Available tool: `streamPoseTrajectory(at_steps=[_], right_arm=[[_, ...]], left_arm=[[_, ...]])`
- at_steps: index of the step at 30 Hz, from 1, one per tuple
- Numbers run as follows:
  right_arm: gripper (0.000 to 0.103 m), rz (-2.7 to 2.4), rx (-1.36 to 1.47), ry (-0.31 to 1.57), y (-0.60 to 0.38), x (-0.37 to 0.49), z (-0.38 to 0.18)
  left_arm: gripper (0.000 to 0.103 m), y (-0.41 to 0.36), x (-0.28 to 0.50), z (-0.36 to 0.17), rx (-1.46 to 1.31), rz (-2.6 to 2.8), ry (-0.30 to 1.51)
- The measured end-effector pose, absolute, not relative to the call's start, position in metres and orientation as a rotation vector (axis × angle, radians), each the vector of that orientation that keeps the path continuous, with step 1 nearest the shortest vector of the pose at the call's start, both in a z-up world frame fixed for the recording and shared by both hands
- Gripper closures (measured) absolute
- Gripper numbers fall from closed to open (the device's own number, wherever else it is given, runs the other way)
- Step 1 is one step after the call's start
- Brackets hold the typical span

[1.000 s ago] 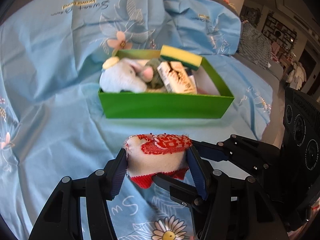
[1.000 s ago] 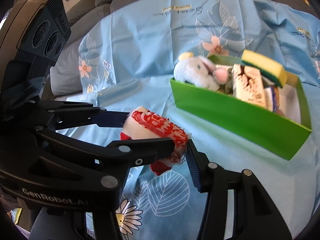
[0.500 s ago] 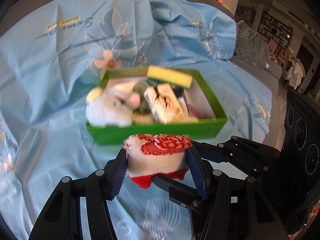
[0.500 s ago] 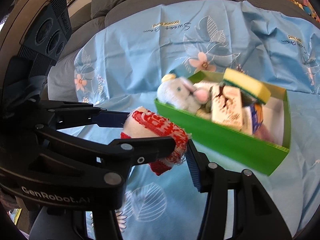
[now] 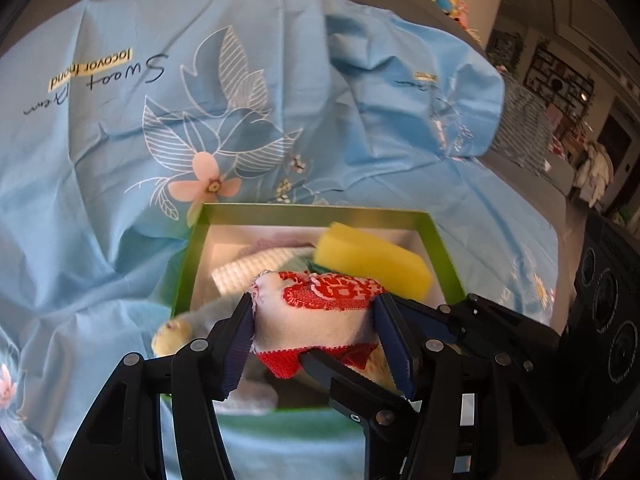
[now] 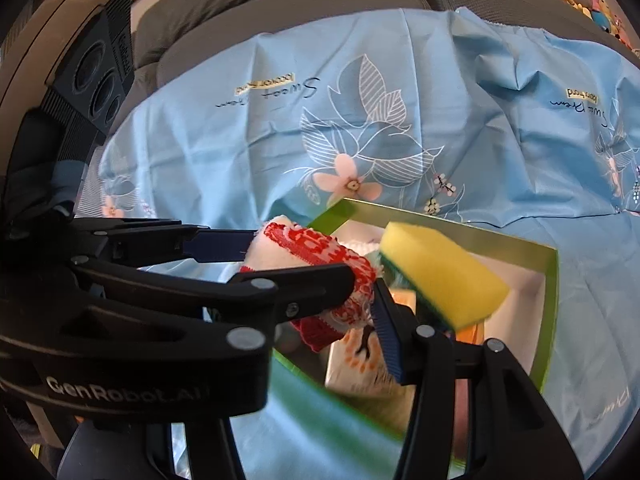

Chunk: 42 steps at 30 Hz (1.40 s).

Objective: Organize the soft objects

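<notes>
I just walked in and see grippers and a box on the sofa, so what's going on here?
A person is tidying soft things into a green box on a blue floral sheet. Both handheld grippers, left gripper and right gripper, are clamped on one red-and-white knitted cloth, held just above the box. Already inside are a yellow sponge, a pale plush toy and a printed packet. The cloth has not been let go yet.

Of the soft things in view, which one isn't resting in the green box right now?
The red-and-white knitted cloth: both grippers, left gripper and right gripper, clamp it above the green box. The yellow sponge and plush toy lie inside.
</notes>
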State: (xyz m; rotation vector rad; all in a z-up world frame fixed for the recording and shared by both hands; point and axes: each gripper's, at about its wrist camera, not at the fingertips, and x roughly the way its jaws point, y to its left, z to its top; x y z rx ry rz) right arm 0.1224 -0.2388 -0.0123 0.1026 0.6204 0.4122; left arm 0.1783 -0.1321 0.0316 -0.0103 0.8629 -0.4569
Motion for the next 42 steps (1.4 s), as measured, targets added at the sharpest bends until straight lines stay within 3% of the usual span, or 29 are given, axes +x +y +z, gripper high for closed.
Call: streamPoseTrajectory(at_steps=[17, 23, 25, 26, 32, 36, 42], right_arm=[[0.049, 0.304, 0.028, 0.758, -0.226, 0.182, -0.034], [0.032, 0.276, 0.035, 0.766, -0.231, 0.176, -0.034], [0.03, 0.262, 0.037, 0.765, -0.234, 0.171, -0.033], [0.03, 0.253, 0.038, 0.762, -0.236, 0.168, -0.033], [0.02, 0.204, 0.047, 0.746, -0.248, 0.146, -0.026], [0.004, 0.147, 0.05, 0.742, -0.256, 0.131, -0.02], [0.001, 0.092, 0.089, 0.768, -0.269, 0.111, -0.014]], left_arm=[[0.041, -0.131, 0.226, -0.004, -0.07, -0.392, 0.965], [0.036, -0.126, 0.22, 0.001, -0.067, -0.364, 0.969], [0.02, -0.123, 0.214, 0.005, -0.058, -0.355, 0.962], [0.019, -0.122, 0.211, 0.006, -0.055, -0.353, 0.956], [0.019, -0.118, 0.189, 0.019, -0.01, -0.339, 0.934], [0.013, -0.116, 0.174, 0.026, 0.031, -0.305, 0.932], [0.013, -0.106, 0.155, 0.028, 0.026, -0.26, 0.952]])
